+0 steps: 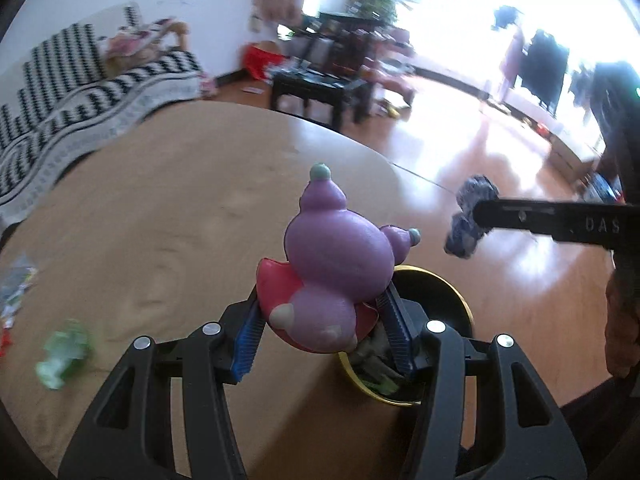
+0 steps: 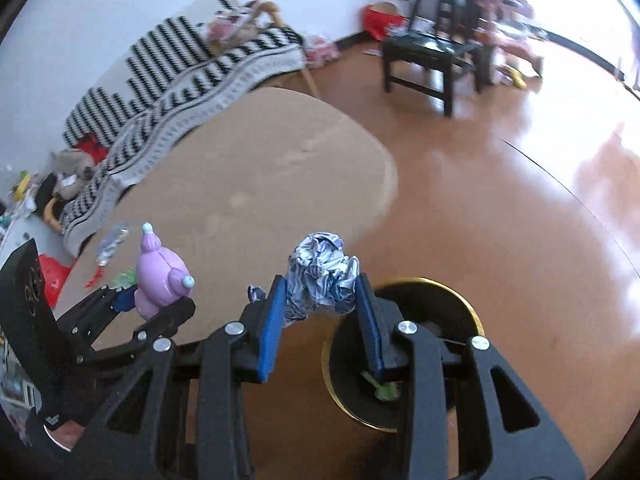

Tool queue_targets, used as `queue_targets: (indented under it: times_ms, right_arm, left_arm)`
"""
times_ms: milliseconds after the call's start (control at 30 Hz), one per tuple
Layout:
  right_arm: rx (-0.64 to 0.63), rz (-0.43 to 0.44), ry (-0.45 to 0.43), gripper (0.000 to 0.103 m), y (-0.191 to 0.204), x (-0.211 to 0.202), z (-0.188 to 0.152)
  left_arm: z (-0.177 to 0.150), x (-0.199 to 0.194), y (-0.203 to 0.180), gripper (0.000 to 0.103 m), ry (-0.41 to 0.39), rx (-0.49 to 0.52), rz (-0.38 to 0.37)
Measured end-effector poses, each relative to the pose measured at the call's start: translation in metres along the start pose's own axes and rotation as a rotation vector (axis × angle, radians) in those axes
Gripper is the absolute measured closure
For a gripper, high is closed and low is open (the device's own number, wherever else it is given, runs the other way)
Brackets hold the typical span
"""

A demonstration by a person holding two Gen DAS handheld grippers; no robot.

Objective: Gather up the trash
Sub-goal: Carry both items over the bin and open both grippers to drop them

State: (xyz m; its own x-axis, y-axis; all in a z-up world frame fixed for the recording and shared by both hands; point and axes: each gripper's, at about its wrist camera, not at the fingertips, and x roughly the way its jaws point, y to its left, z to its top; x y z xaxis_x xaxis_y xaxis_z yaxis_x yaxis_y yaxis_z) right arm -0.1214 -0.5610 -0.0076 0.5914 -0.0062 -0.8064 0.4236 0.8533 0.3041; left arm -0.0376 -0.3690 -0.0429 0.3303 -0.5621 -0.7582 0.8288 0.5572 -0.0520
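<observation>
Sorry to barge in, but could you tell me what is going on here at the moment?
A person is clearing trash with a handheld gripper in each hand. The left gripper is clamped on a purple toy figure, and the right gripper is clamped on a crumpled foil wrapper. Both are held near a black bin with a gold rim that stands on the floor by the table and already holds some scraps. A green wrapper and other litter are still lying on the table.

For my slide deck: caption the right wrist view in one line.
Right gripper holds crumpled foil wrapper near the gold-rimmed bin; left gripper holds a purple toy.
</observation>
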Motion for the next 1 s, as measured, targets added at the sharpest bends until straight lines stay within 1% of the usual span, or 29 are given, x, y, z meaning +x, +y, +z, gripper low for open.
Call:
queue_targets:
  times_ms: [100, 200, 333, 467, 633, 867, 1000]
  right_arm:
    - [0.025, -0.033, 0.014, 0.068, -0.027, -0.004, -0.011]
    - [0.058, -0.056, 0.044, 0.067, -0.055, -0.002, -0.023]
    - [0.086, -0.062, 0.079, 0.067, -0.077, 0.002, -0.037]
    - [0.090, -0.069, 0.100, 0.067, -0.082, 0.005, -0.044]
    - [0.086, -0.074, 0.116, 0.067, -0.077, 0.009, -0.044]
    - [0.078, -0.073, 0.124, 0.067, -0.074, 0.014, -0.041]
    - [0.079, -0.074, 0.126, 0.067, -0.075, 0.014, -0.041]
  left_arm:
    - [-0.008, 0.019, -0.025, 0.050, 0.050, 0.027, -0.047]
    - [-0.017, 0.037, -0.038, 0.050, 0.101, 0.032, -0.084]
    - [-0.023, 0.059, -0.050, 0.050, 0.153, 0.050, -0.106]
    - [-0.027, 0.070, -0.053, 0.050, 0.177, 0.062, -0.116]
    - [-0.030, 0.079, -0.056, 0.050, 0.198, 0.072, -0.116]
    - [-0.027, 0.082, -0.061, 0.050, 0.184, 0.103, -0.100]
    - [-0.030, 0.082, -0.066, 0.050, 0.184, 0.097, -0.100]
